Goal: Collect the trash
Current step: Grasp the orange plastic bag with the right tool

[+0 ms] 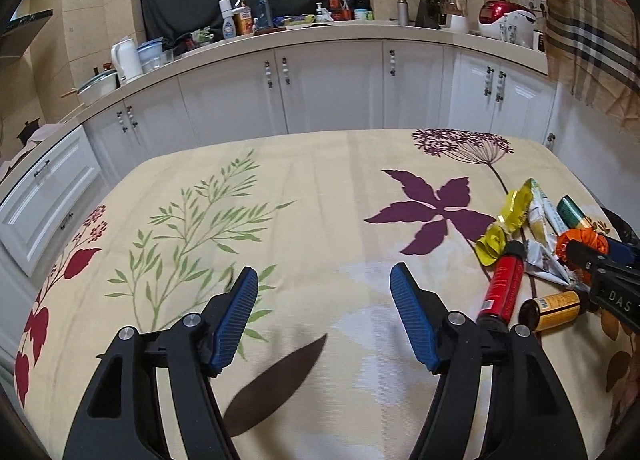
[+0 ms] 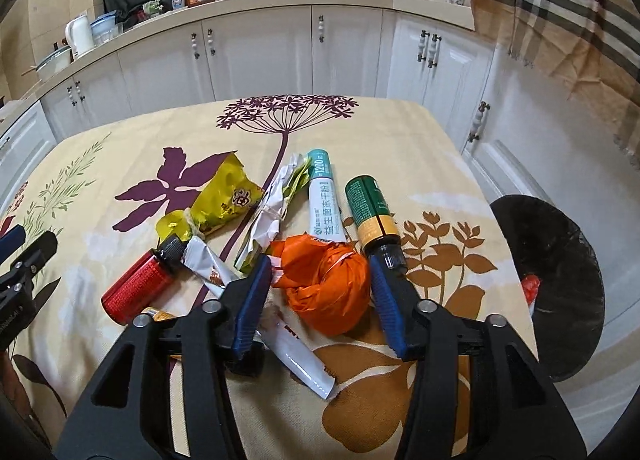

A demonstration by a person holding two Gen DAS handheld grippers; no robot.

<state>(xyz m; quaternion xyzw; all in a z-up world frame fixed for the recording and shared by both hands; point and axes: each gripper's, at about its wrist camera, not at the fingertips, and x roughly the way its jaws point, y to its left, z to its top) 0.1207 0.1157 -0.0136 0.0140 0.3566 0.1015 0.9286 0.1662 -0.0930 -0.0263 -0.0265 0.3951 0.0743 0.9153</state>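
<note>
Trash lies in a heap on the right part of the flower-print tablecloth (image 2: 400, 132). My right gripper (image 2: 319, 260) has its blue pads against both sides of a crumpled orange bag (image 2: 328, 292), which rests on the cloth. Around it lie a red bottle (image 2: 136, 288), a green-and-gold bottle (image 2: 370, 212), a white tube (image 2: 322, 196), a yellow wrapper (image 2: 224, 200) and a white sachet (image 2: 304, 360). My left gripper (image 1: 324, 276) hovers open over bare cloth, left of the red bottle (image 1: 506, 284) and an amber bottle (image 1: 554, 310). The right gripper (image 1: 600, 260) shows at that view's right edge.
A bin lined with a black bag (image 2: 552, 280) stands on the floor just off the table's right edge, with something red inside. White cabinets (image 1: 328, 84) and a cluttered counter (image 1: 280, 34) run behind the table. A plaid cloth (image 2: 552, 12) hangs at the right.
</note>
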